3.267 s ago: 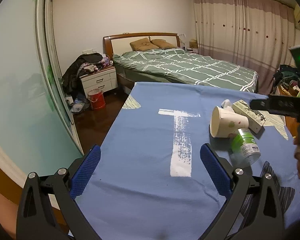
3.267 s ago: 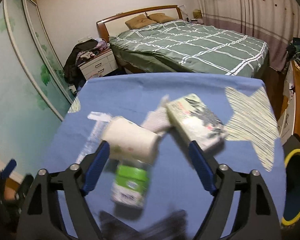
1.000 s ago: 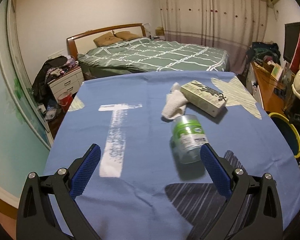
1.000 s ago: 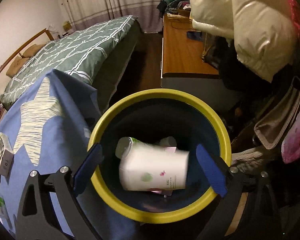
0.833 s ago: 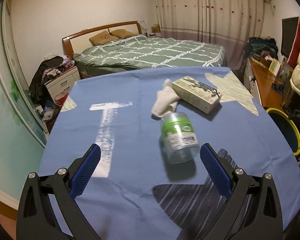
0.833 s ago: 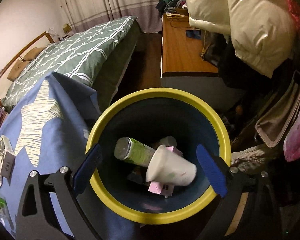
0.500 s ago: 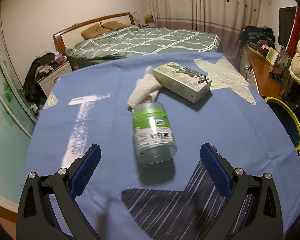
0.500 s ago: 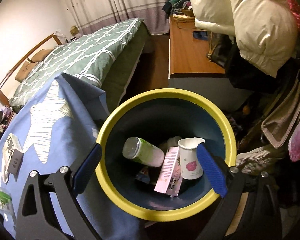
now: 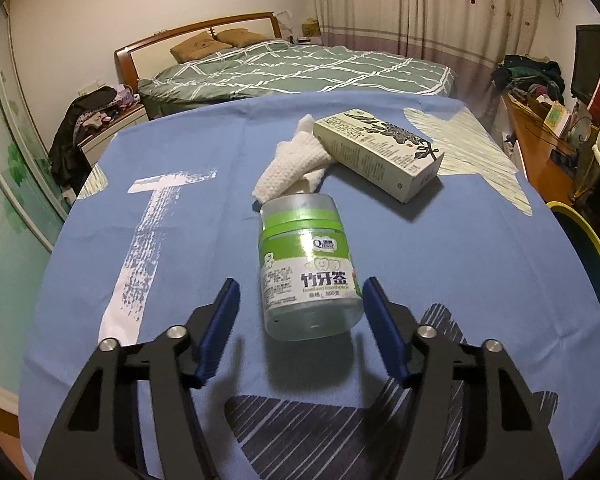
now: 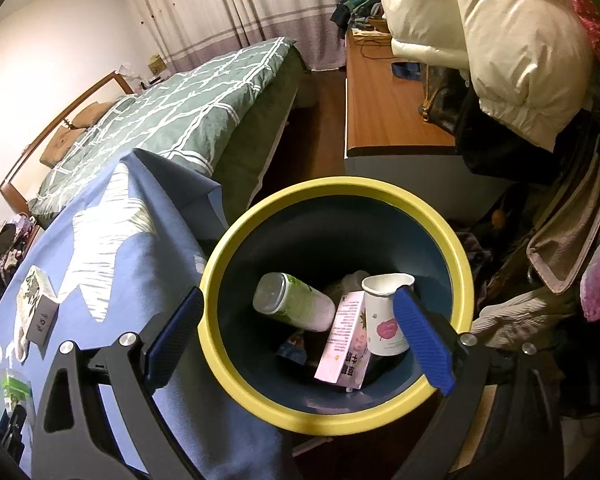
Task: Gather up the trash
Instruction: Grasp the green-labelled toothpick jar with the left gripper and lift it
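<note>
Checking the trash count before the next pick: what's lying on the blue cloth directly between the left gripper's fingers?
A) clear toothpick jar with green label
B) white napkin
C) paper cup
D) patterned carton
A: in the left wrist view the toothpick jar lies on its side between the closing pads of the left gripper; carton and napkin sit farther back.

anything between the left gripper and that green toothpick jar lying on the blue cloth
Nothing visible. The toothpick jar lies on its side on the blue cloth, its clear base already between the fingers of the left gripper, whose jaws are closing on it. The crumpled white tissue and the carton lie beyond the jar's lid.
</note>
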`<state>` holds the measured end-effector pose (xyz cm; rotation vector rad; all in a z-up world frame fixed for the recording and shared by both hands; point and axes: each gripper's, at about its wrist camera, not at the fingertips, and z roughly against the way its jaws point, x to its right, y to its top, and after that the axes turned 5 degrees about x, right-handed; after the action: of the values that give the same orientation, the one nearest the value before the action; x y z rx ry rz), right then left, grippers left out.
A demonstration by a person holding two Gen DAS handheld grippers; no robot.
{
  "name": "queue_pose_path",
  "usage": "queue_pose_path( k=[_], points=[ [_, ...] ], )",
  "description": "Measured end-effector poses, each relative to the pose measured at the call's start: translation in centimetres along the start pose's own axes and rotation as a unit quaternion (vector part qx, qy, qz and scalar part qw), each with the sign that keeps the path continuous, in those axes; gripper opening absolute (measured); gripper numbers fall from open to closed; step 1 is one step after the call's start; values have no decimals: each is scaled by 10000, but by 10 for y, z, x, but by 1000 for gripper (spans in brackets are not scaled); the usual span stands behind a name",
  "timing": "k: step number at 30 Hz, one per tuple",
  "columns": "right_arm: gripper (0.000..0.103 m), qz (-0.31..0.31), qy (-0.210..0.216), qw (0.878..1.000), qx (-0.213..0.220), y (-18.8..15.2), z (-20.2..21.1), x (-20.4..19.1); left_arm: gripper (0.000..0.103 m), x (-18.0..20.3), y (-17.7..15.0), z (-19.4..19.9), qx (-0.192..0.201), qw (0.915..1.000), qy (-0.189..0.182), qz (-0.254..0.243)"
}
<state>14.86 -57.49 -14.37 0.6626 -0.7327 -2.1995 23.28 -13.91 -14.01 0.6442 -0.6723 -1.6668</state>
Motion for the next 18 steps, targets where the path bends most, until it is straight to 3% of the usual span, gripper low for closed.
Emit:
queue_pose_path(
  k=[4, 18],
  points=[
    [91, 35, 35, 10000, 11, 0, 2, -3, 51, 1, 1, -1, -27, 10000, -64, -26],
    [91, 3, 119, 9999, 105, -1, 13, -2, 50, 11, 7, 23, 194, 9994, -212, -188]
  ],
)
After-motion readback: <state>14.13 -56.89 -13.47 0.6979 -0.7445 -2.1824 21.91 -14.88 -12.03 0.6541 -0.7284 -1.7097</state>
